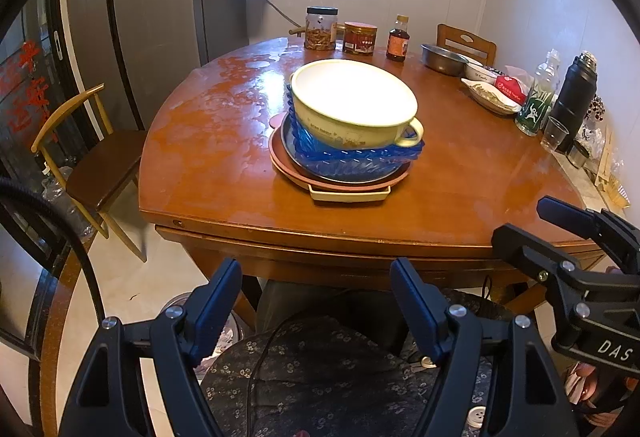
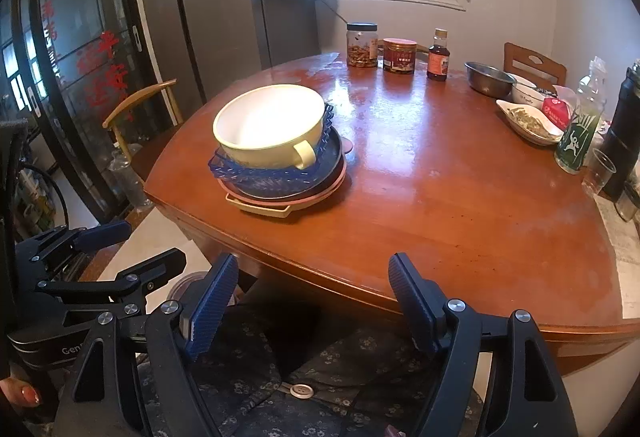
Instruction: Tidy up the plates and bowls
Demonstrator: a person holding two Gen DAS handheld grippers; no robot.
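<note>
The stack, topped by the cream bowl (image 1: 354, 99), is seen on the wooden table (image 1: 224, 157), ahead of both claws and well apart from them. The left gripper (image 1: 316, 307) and right gripper (image 2: 314, 301) are held wide, empty, below the table edge. The stack is judged nearer the left.

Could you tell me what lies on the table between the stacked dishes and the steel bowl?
Only bare tabletop; the right wrist view shows nothing between the stack and steel bowl.
</note>
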